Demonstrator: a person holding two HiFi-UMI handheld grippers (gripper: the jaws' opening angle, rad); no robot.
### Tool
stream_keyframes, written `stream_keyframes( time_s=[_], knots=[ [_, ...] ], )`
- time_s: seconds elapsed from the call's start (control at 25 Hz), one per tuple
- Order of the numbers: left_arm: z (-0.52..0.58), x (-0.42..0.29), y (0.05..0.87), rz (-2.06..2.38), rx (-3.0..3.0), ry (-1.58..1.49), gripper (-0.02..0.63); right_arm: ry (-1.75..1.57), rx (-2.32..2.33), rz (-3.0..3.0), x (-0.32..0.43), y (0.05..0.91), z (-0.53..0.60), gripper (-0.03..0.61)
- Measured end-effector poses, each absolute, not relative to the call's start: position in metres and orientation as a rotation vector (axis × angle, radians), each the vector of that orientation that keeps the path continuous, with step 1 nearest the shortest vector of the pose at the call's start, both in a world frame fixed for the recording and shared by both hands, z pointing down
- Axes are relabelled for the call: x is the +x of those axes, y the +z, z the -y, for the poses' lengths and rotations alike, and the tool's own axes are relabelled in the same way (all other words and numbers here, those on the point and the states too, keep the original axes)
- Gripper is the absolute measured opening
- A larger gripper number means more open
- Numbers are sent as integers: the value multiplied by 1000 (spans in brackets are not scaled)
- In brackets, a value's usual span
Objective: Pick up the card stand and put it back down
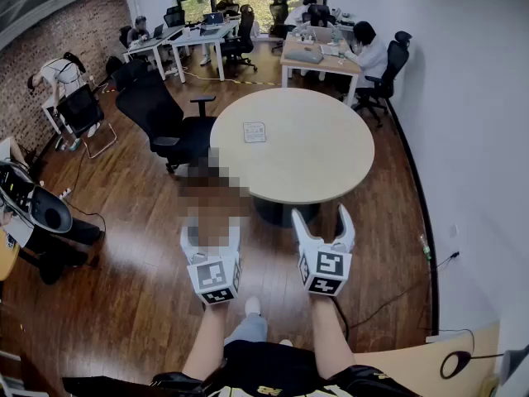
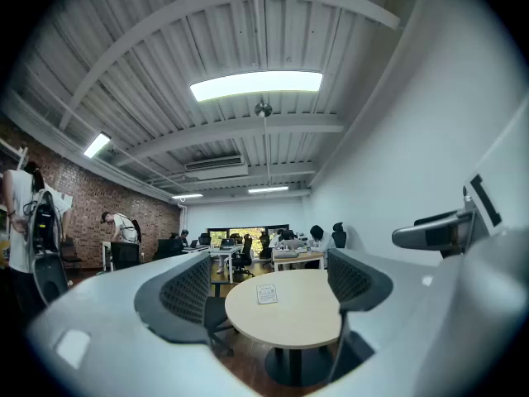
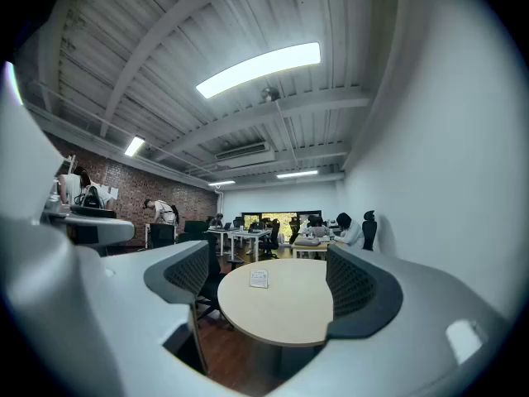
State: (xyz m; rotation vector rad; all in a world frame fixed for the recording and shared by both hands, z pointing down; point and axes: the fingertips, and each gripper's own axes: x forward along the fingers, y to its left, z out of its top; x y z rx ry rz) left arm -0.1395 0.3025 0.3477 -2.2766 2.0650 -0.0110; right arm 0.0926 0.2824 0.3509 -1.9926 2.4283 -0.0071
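A round counter (image 1: 322, 168) stood on a wooden floor (image 1: 132, 246); the card stand (image 1: 254, 131) sat near its far left edge; the left tool (image 1: 211, 236) and right tool (image 1: 320, 215) hung short of the counter, jaws apart and empty; a brick wall (image 1: 50, 48) ran along the left.

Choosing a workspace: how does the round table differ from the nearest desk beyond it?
The round table is circular on a central pedestal; the desk is rectangular on white legs. The round table holds only a card stand; the desk is cluttered, with a person seated at it. Both have pale wood tops.
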Motion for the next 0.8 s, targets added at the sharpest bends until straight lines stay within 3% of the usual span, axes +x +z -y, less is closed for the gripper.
stream_keyframes(
  time_s=[0.48, 0.8],
  knots=[
    [-132, -237, 330, -1997, -2282, 22, 451, 44, -1977, -2430, -11, 330, -114, 449],
    [-64, -237, 360, -1960, -2409, -20, 448, -22, -2008, -2449, -25, 356, -53, 449]
  ],
)
